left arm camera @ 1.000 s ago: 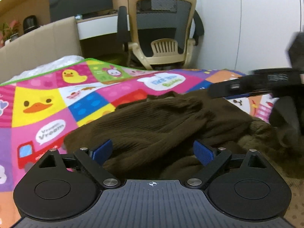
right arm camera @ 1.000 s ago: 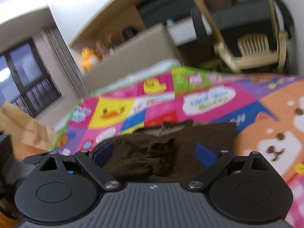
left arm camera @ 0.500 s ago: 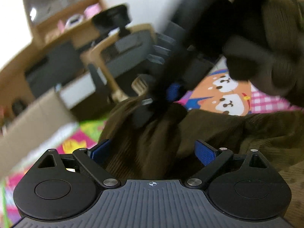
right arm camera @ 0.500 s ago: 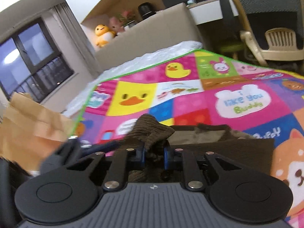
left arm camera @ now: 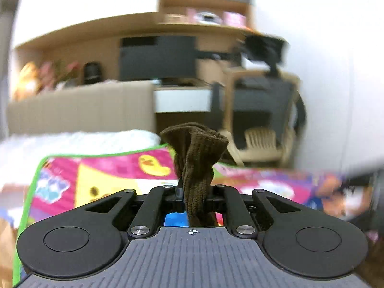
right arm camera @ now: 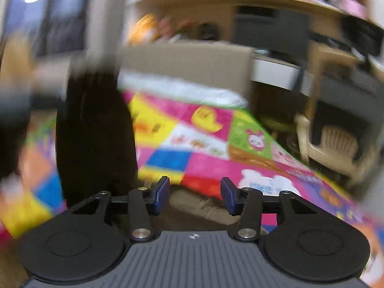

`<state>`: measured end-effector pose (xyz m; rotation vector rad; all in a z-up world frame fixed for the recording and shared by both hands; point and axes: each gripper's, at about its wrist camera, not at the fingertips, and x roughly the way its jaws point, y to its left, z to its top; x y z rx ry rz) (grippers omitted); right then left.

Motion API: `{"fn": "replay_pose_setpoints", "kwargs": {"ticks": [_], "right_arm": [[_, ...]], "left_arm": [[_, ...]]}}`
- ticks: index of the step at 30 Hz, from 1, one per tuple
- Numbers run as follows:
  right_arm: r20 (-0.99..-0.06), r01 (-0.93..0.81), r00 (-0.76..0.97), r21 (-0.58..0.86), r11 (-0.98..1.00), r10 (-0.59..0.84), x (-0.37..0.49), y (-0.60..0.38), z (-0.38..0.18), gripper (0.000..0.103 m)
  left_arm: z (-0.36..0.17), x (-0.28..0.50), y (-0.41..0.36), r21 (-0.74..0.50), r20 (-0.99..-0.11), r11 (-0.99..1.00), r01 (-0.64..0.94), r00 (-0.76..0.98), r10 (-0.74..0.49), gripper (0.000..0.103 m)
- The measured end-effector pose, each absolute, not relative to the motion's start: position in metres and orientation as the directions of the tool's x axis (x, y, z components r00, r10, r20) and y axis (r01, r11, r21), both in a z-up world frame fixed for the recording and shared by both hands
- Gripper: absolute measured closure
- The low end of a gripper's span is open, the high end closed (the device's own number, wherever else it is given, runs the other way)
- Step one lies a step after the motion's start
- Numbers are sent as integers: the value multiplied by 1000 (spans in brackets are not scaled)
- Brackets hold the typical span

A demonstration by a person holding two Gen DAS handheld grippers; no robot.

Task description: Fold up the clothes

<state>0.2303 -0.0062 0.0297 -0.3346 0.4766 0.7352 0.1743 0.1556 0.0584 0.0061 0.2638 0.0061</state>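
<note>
brown ribbed knit, a bunched fold of the garment, stands up between the fingers of the left tongs, which are pressed together on it; the cloth flares out above the grip and hangs down behind the blue pads. under it lies the play mat, a bright patchwork of pink, yellow and blue squares with a duck print and a green edge. beyond the mat's far edge sit a white quilted cover, a beige panel, and a beige office chair with a dark mesh back, drawn up to a white table carrying a dark monitor. wooden shelves above hold small pink items, too blurred to name.

the right tongs stand apart with nothing between the blue pads; through the gap shows a dull olive-brown patch of cloth lying on the mat, whether part of the same garment i cannot tell. a dark blurred length of fabric hangs at the left of the right wrist view, screening that side of the mat. both views are smeared, the right one heavily. a window shows at upper left there.
</note>
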Motion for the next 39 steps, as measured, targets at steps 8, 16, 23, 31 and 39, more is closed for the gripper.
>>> {"fn": "replay_pose_setpoints", "kwargs": {"ticks": [8, 16, 23, 31, 39], "right_arm": [[-678, -784, 558, -243, 571, 479, 240, 80, -32, 57], [-527, -721, 604, -40, 692, 599, 256, 46, 27, 96], [-618, -777, 466, 57, 627, 633, 262, 66, -18, 86], [-330, -683, 661, 105, 722, 674, 249, -54, 57, 35], [-349, -477, 761, 272, 836, 547, 252, -160, 53, 30]], "left_arm": [[64, 156, 205, -134, -262, 989, -65, 965, 28, 90], [58, 154, 234, -195, -262, 975, -104, 964, 50, 90], [66, 156, 222, -208, -285, 974, -86, 958, 24, 90], [80, 190, 145, -166, -311, 985, 46, 945, -96, 89], [69, 221, 73, -349, -350, 895, 278, 847, -399, 27]]}}
